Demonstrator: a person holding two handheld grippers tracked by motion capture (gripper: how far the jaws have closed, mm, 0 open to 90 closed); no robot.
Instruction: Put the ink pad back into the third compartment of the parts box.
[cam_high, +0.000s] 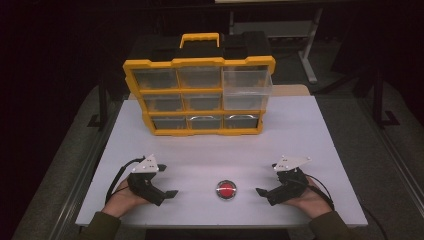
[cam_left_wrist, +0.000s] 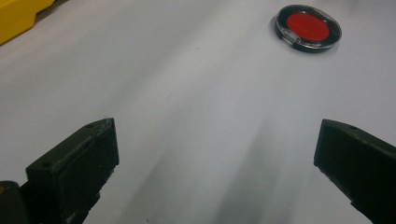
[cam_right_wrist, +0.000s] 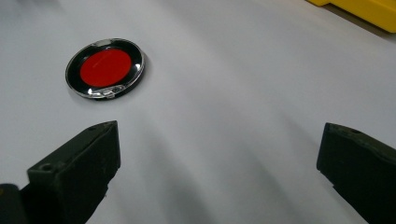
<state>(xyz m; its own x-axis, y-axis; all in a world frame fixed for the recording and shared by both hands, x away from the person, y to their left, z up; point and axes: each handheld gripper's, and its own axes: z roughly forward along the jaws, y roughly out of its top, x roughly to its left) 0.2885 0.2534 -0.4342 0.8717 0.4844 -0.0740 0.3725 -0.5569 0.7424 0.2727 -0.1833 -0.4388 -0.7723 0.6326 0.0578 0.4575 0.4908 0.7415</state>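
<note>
While the round red compact (cam_high: 226, 190) lies flat on the white table (cam_high: 300, 130), well in front of the yellow drawer organizer (cam_high: 200, 95), nothing has yet been gripped. The compact is flanked by the left gripper (cam_high: 170, 194) and the right gripper (cam_high: 261, 191), each resting just beside it, jaws spread wide and empty. A start-of-task pause is judged here; next, one gripper would need to be swung onto the compact's rim and closed. From the right gripper view, the compact's small clasp (cam_right_wrist: 108, 93) and clear lid can be made out, which are lost in the high view; the organizer's drawers, one pulled out at upper right, are seen from above.
</note>
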